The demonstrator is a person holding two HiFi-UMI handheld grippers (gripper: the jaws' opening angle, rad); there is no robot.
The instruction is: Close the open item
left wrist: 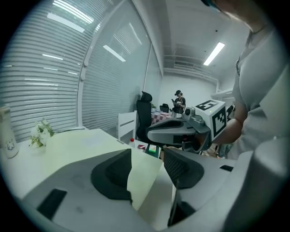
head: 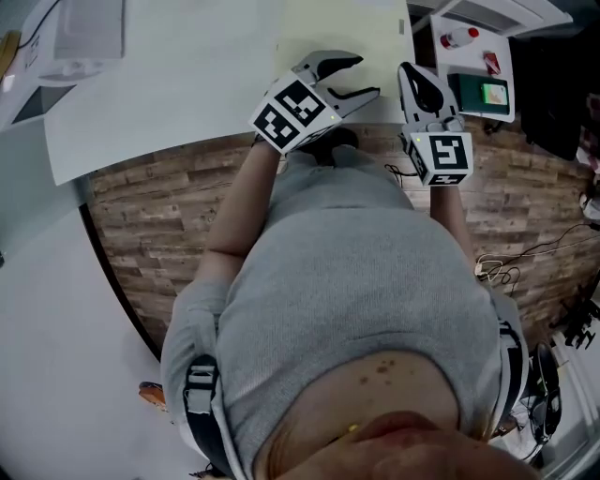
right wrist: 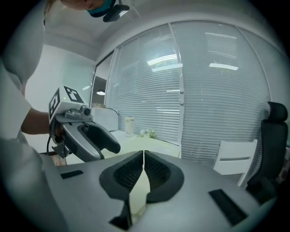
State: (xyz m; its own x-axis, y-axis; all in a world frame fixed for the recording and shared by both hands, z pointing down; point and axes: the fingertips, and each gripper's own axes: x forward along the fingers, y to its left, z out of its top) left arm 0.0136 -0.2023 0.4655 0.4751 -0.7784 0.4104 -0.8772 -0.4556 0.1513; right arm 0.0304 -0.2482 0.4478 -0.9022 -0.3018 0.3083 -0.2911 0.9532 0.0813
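My left gripper [head: 361, 77] hangs over the near edge of the pale yellow table [head: 328, 28]. Its jaws stand apart, and in the left gripper view [left wrist: 147, 170] only the table top shows between them. My right gripper [head: 412, 80] is held just to its right at about the same height. In the right gripper view [right wrist: 143, 158] its pads meet at the tips with nothing between them. Each gripper shows in the other's view: the right one's body [left wrist: 181, 131] and the left one's body [right wrist: 86, 136]. No open item can be made out in any view.
A white cup [right wrist: 130, 126] and a small bunch of flowers [right wrist: 147, 132] stand far back on the table. A low white stand [head: 478, 56] at the right carries a red-capped bottle [head: 459, 37] and a green box [head: 492, 94]. Chairs [left wrist: 144, 113] stand beyond. Cables [head: 497, 267] lie on the wood floor.
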